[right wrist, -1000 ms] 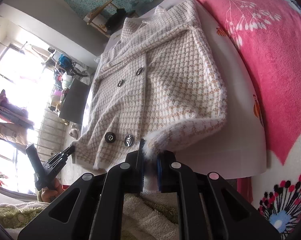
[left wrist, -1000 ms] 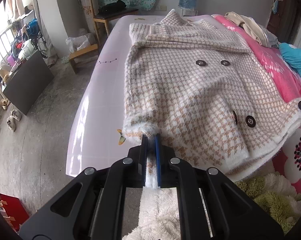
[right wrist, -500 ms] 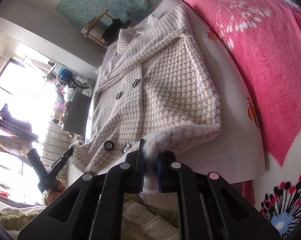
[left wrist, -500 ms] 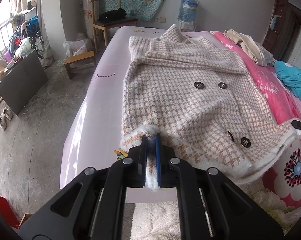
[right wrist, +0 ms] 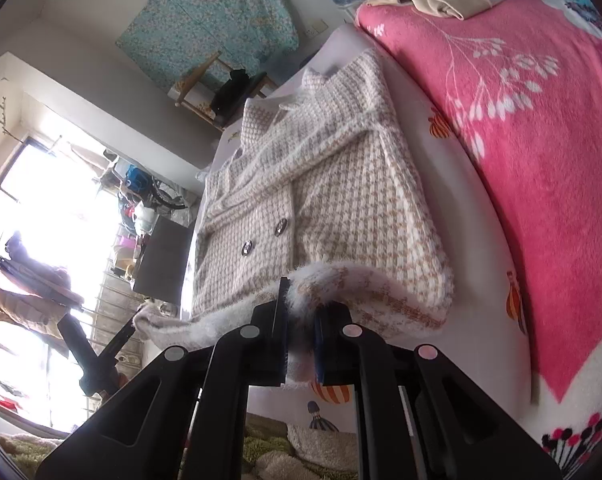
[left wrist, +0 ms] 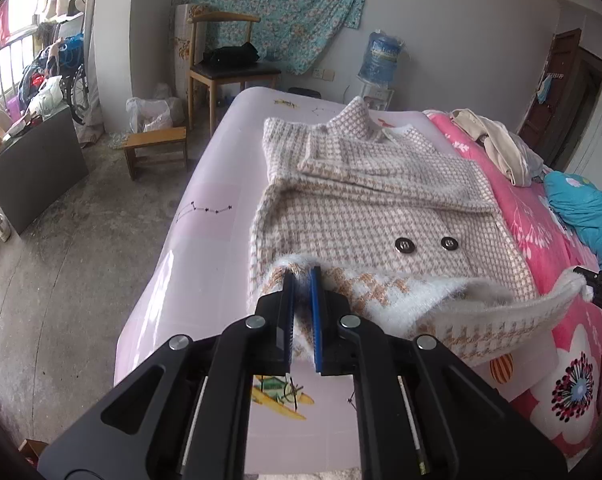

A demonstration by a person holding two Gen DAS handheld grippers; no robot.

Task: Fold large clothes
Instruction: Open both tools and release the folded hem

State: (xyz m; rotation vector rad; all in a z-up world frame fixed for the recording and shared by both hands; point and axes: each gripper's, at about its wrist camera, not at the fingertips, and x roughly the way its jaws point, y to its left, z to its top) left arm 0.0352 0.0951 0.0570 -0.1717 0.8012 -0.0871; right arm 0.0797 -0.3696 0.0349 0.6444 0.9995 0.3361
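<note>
A beige and white houndstooth coat point(left wrist: 365, 208) lies on the bed, collar at the far end, sleeves folded across the chest, with two dark buttons showing. My left gripper point(left wrist: 301, 280) is shut on the coat's fuzzy hem at its near left corner. My right gripper point(right wrist: 299, 292) is shut on the hem at the near right corner of the coat point(right wrist: 325, 200). Both hold the hem lifted and turned over toward the collar, so the white lining shows. The right gripper also shows in the left wrist view point(left wrist: 599, 284), and the left gripper in the right wrist view point(right wrist: 113, 340).
The bed has a pale lilac sheet point(left wrist: 205, 240) on the left and a pink floral blanket point(left wrist: 541, 216) on the right. Beige clothes point(left wrist: 497, 144) and a blue garment point(left wrist: 585, 212) lie on the blanket. A wooden chair point(left wrist: 225, 64) and a stool point(left wrist: 157, 148) stand left of the bed.
Both grippers have lifted the coat's hem and carried it forward over the body. The lower pair of buttons is now covered and the white lining faces up.
</note>
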